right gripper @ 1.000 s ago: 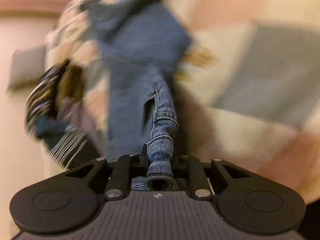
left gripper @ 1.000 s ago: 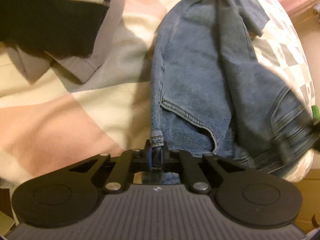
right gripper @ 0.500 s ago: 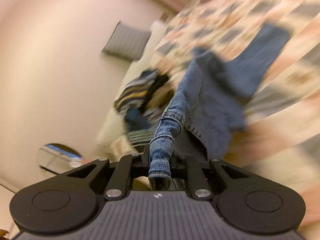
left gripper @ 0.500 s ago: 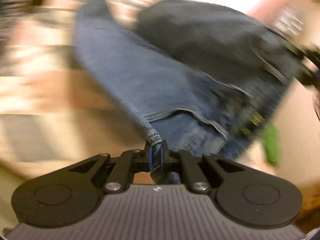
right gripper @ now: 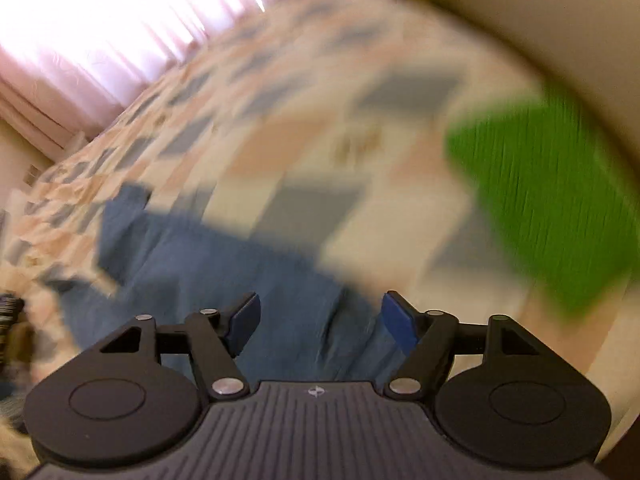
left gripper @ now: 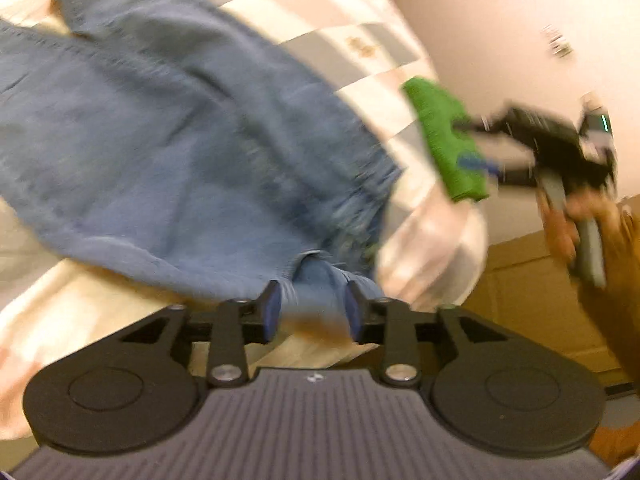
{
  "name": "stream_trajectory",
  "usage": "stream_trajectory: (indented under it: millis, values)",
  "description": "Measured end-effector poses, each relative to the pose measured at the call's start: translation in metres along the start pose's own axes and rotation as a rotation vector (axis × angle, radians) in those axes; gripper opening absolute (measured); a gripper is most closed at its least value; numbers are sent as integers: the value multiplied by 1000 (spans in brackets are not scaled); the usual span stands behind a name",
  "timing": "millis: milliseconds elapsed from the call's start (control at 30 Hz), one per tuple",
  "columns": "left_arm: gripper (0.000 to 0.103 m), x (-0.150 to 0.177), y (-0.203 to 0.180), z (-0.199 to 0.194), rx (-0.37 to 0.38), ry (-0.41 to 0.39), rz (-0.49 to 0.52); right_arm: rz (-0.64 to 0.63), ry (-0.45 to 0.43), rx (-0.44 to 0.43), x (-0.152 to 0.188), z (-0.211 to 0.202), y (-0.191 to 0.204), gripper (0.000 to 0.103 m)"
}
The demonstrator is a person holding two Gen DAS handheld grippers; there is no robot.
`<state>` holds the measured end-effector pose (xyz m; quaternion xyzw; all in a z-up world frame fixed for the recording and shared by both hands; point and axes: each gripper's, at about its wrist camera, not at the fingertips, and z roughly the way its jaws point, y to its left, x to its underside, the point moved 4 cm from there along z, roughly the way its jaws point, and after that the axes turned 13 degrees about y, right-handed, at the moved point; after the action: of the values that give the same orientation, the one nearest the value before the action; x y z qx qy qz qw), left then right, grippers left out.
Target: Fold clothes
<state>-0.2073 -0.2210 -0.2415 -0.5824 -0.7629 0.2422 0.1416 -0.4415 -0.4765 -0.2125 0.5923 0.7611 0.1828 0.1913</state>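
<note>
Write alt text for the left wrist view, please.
The left hand-held gripper is open over the waistband end of blue jeans spread on a checked bedspread. To the right, the right hand-held gripper reaches toward a green cloth. The image is motion-blurred.

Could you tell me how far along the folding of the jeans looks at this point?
Early stage. Done: the jeans lie spread on the checked bedspread. In hand: nothing; the left gripper and right gripper are open above the denim. Left: every fold, and the green cloth lies untouched.
</note>
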Motion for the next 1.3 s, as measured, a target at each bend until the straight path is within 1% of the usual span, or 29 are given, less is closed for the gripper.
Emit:
stream_trajectory:
  millis: [33,67,167,200,233,267,300,333,433,500,567,600,667,700,733,767,800,833,933,1033,1100,1133,1167,1200,1233,1267,1300]
  values:
    - [35,2,8,-2,-3,21,0,91,60,-77,29,16,-5,71]
    - [35,6,14,-4,0,31,4,180,111,-135,56,31,-6,71]
    - [38,7,43,-20,-16,15,-20,437,243,-286,127,73,-9,71]
    - [38,6,64,-25,-34,20,-48,507,270,-331,145,85,-8,73]
    - [38,4,85,-31,-52,25,-77,579,284,-364,164,96,-5,79]
    - [38,-1,111,-34,-86,34,-110,635,271,-370,177,106,-4,83]
    - [38,-7,134,-37,-113,43,-136,688,254,-370,189,115,-2,91]
    - [38,-15,164,-45,-142,43,-160,752,226,-364,202,126,1,92]
    - [40,-40,251,-78,-236,-1,-241,914,157,-349,234,158,16,92]
    - [41,-58,312,-102,-262,-40,-336,964,99,-312,249,174,23,92]
    - [43,-78,368,-126,-277,-88,-428,1023,-9,-264,259,186,30,92]
    - [43,-89,394,-137,-289,-113,-474,1058,-61,-257,262,192,32,92]
    - [47,-115,444,-157,-306,-183,-546,1135,-187,-241,266,202,33,91]
    - [49,-128,465,-165,-322,-217,-576,1159,-254,-234,266,203,34,89]
    - [49,-141,487,-172,-342,-251,-607,1179,-323,-227,266,203,36,81]
    - [49,-152,503,-176,-354,-276,-632,1177,-377,-213,263,201,39,79]
    - [49,-162,519,-179,-357,-298,-655,1166,-414,-197,260,198,43,79]
    - [49,-168,532,-177,-335,-310,-685,1155,-443,-187,257,195,48,78]
    - [49,-189,568,-173,-268,-346,-776,1144,-492,-186,262,182,45,75]
    - [52,-201,582,-172,-203,-403,-815,1153,-525,-200,269,175,47,73]
    - [53,-209,591,-172,-159,-440,-840,1155,-556,-228,271,171,52,73]
    - [54,-211,595,-172,-137,-448,-861,1154,-571,-245,274,161,48,73]
    - [53,-212,595,-171,-145,-447,-860,1157,-577,-254,272,156,45,73]
    - [36,-214,595,-171,-152,-446,-859,1160,-578,-250,273,155,44,72]
    - [9,-215,595,-170,-159,-446,-857,1168,-570,-232,273,155,43,60]
    - [3,-216,590,-174,-166,-449,-829,1176,-552,-203,271,155,42,49]
    - [4,-217,586,-178,-174,-452,-802,1178,-540,-178,268,153,42,27]
